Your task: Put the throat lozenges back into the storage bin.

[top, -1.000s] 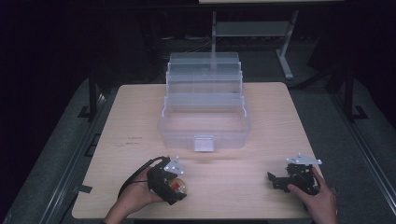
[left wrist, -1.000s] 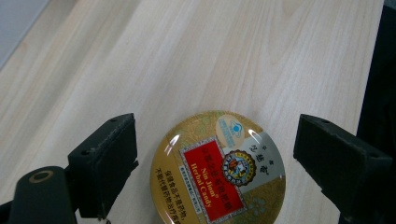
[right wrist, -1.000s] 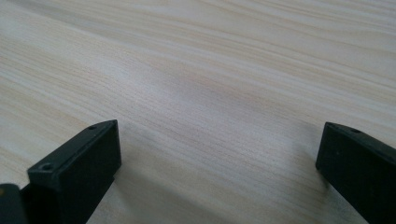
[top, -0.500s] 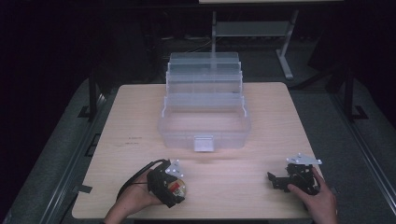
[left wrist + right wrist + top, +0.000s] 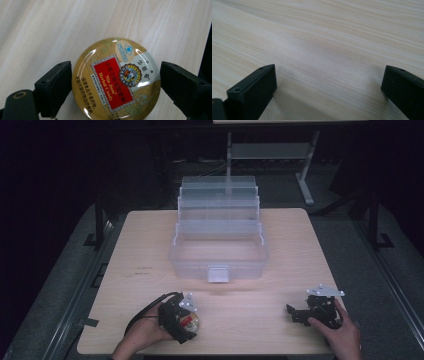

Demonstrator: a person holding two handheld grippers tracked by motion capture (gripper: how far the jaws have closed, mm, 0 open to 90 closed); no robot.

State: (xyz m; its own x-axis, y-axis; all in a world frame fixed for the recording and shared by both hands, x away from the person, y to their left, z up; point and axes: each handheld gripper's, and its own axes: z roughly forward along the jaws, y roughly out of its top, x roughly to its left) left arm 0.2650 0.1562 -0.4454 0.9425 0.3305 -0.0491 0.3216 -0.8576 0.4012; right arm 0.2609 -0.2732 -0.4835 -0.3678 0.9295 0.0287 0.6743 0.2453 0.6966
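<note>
Left claw (image 5: 113, 82), mine, jaws spread astride round gold-and-red herbal candy tin (image 5: 115, 79) lying on pale wooden table (image 5: 37, 30): not yet gripped, lifting apparently pending.

- The candy tin (image 5: 116, 80) has a glossy printed lid that catches bright glints.
- The table (image 5: 150, 250) is pale wood-grain, smooth and matt.
- Behind the tin, the tiered box (image 5: 219, 240) is clear, faintly frosted plastic.
- The left gripper (image 5: 113, 85) and right gripper (image 5: 328, 92) have matt black jaws.
</note>
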